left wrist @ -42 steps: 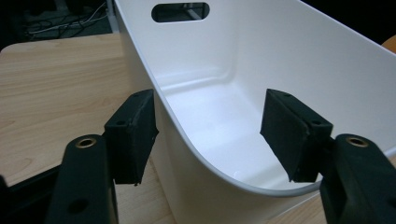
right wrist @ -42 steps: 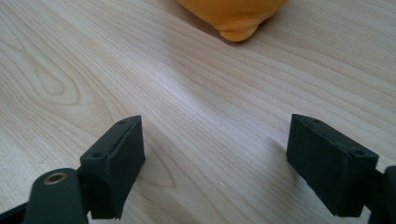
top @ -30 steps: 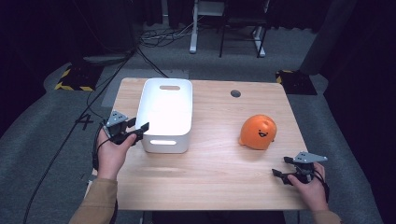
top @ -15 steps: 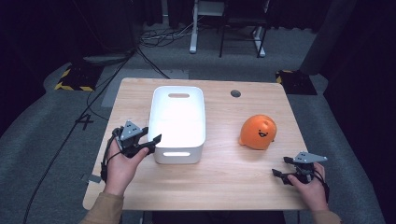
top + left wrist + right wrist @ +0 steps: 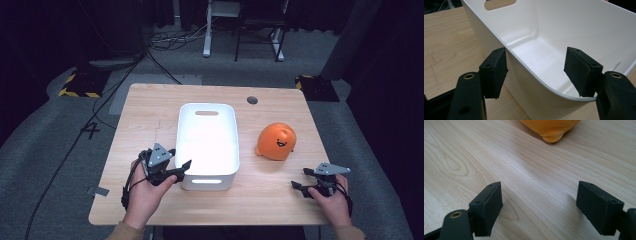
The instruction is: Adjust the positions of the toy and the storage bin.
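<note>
A white plastic bin (image 5: 207, 140) with handle slots stands lengthwise at the middle of the wooden table. My left gripper (image 5: 182, 167) is at its near left corner, where its jaws have just been opening. In the left gripper view the bin's wall (image 5: 549, 50) runs between the jaws of the left gripper (image 5: 536, 72), one pad outside and one inside, with a gap at the inner pad. An orange plush toy with a smiling face (image 5: 276, 141) lies right of the bin. My right gripper (image 5: 299, 178) rests open near the front right edge, its jaws (image 5: 539, 205) bare over the wood, the toy (image 5: 551, 127) beyond.
The table (image 5: 150, 115) has a round cable hole (image 5: 252, 100) near its far edge. Bare wood lies left of the bin and between bin and toy. Cables and a desk's legs are on the dark floor behind.
The bin has slid to the right across the table with my left gripper at its corner. The left jaws now stand apart. The right gripper and the toy have not moved.
</note>
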The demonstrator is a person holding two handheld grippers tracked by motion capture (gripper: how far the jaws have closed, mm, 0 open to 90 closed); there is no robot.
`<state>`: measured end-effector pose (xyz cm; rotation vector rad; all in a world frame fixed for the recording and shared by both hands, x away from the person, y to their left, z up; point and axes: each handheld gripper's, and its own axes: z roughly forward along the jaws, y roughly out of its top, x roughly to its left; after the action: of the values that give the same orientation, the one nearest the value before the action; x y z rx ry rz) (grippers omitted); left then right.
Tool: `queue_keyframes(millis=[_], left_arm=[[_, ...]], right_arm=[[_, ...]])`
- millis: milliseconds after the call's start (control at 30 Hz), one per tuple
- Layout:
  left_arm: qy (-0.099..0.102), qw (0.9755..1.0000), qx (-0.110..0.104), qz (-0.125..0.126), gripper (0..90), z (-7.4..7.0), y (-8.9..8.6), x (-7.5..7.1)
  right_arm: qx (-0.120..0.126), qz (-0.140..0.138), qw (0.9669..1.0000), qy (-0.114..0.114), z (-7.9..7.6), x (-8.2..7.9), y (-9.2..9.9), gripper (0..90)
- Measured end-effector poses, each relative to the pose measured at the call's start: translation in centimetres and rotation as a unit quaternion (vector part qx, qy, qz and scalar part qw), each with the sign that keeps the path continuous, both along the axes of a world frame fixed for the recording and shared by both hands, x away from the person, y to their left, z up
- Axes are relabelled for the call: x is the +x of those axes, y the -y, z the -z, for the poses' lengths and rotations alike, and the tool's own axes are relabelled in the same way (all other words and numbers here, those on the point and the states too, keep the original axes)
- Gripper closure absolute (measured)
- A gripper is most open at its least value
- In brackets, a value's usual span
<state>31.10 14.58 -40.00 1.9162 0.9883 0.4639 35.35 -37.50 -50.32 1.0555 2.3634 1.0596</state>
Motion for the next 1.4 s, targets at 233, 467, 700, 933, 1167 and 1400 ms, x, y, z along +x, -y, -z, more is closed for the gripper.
queue_keyframes(millis=[233,467,700,933,1167,1400], left_arm=[[0.000,0.9998,0.008,0.021,29.0,0.0,1.9,-1.7],[-0.001,0.9992,0.008,0.040,28.8,0.0,3.1,-3.0],[-0.003,0.9985,0.003,0.055,28.8,0.0,4.4,-4.9],[-0.016,0.9981,-0.010,0.058,22.5,0.3,5.6,-6.5],[-0.011,0.9982,-0.008,0.059,22.4,0.2,5.6,-6.7],[-0.011,0.9981,-0.002,0.060,24.5,0.1,5.5,-7.1]], right_arm=[[0.000,0.000,1.0000,0.000,0.0,0.0,0.0,21.1],[0.000,0.000,1.0000,0.000,0.0,0.0,0.0,21.3],[0.000,0.000,1.0000,0.001,0.0,0.0,0.0,21.3],[0.000,0.000,1.0000,0.000,0.0,0.0,0.0,21.5],[-0.001,-0.002,1.0000,0.002,0.0,0.0,0.0,21.9],[0.002,-0.001,1.0000,0.001,0.0,0.0,0.0,22.0]])
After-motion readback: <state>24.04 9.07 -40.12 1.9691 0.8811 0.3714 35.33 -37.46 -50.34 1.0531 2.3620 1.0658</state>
